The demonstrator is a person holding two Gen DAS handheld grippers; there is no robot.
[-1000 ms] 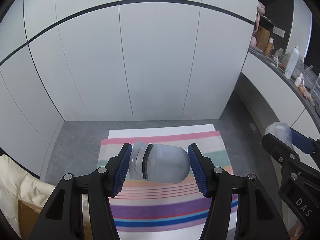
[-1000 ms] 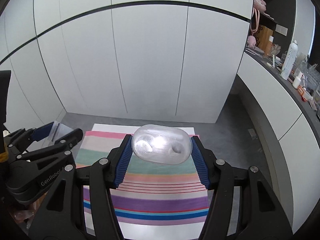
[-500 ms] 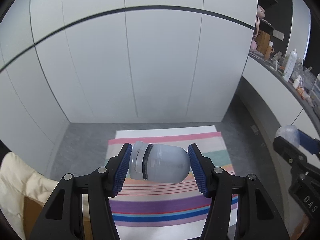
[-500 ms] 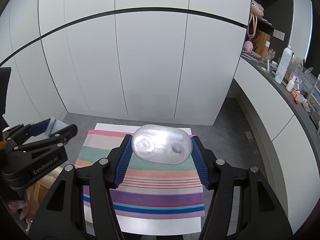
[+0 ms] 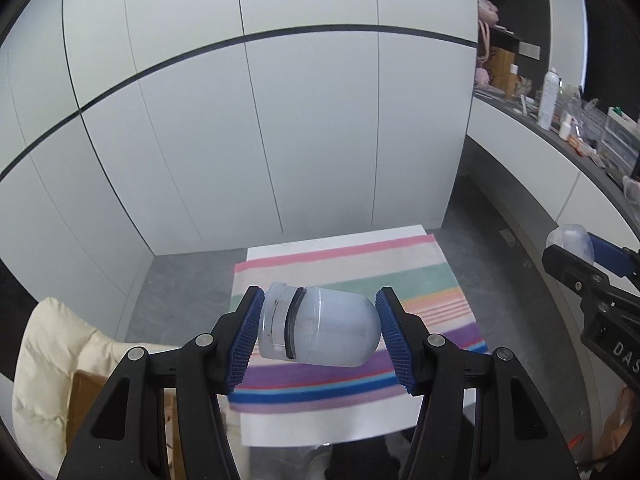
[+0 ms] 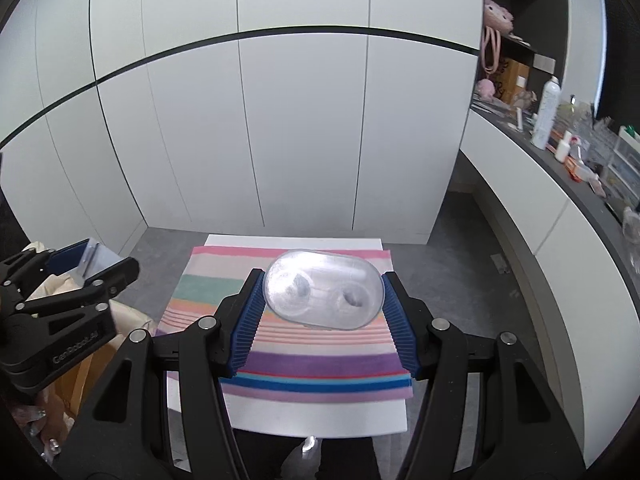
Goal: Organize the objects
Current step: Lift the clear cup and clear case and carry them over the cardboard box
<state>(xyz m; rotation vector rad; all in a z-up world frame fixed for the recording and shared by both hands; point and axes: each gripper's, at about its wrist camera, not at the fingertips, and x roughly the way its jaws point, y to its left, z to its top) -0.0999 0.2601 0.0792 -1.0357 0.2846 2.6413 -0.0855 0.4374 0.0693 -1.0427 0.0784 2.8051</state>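
bring both pieces down onto the striped cloth (image 6: 304,364) slowly and level, then let go only once each rests there, since both are smooth, rounded plastic and likely to roll or slip. the left gripper (image 5: 320,330) is closed partway on a frosted container with a dark ring (image 5: 318,330), pinched end to end and lying on its side in the air above the cloth. the right gripper (image 6: 322,294) clamps the clear oval lid (image 6: 322,288) by its two ends, also above the cloth on the white table (image 6: 320,416).
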